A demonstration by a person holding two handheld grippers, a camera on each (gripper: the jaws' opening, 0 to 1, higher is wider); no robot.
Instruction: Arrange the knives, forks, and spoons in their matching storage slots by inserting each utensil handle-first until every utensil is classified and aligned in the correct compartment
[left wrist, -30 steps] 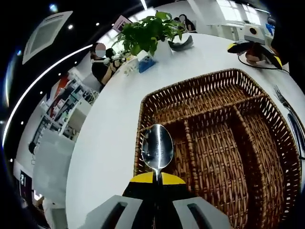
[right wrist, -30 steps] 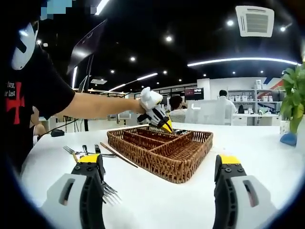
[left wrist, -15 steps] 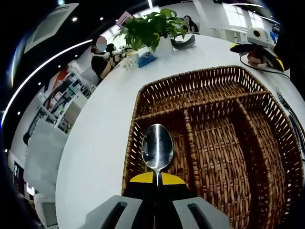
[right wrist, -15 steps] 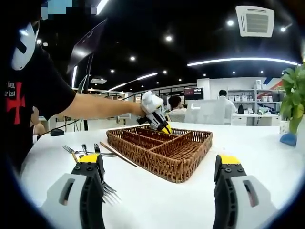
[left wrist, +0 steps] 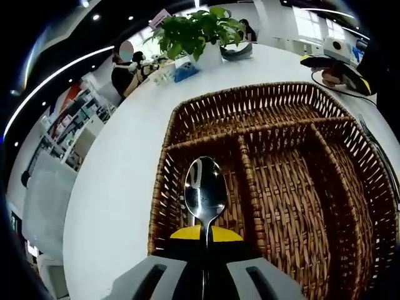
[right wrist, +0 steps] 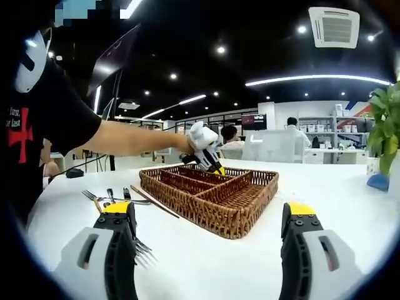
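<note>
The left gripper (left wrist: pixel 206 234) has come in lower over the wicker tray (left wrist: pixel 350 156), jaws clamped on a spoon (left wrist: pixel 204 194) above its left slot, while the right gripper (right wrist: pixel 209 215) hangs wide open above the worktop (right wrist: pixel 350 194) near loose forks (right wrist: pixel 115 200).

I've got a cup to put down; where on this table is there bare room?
Bare white table lies between the right gripper and the wicker tray, and between tray and plant. The forks left of the tray crowd that side.
</note>
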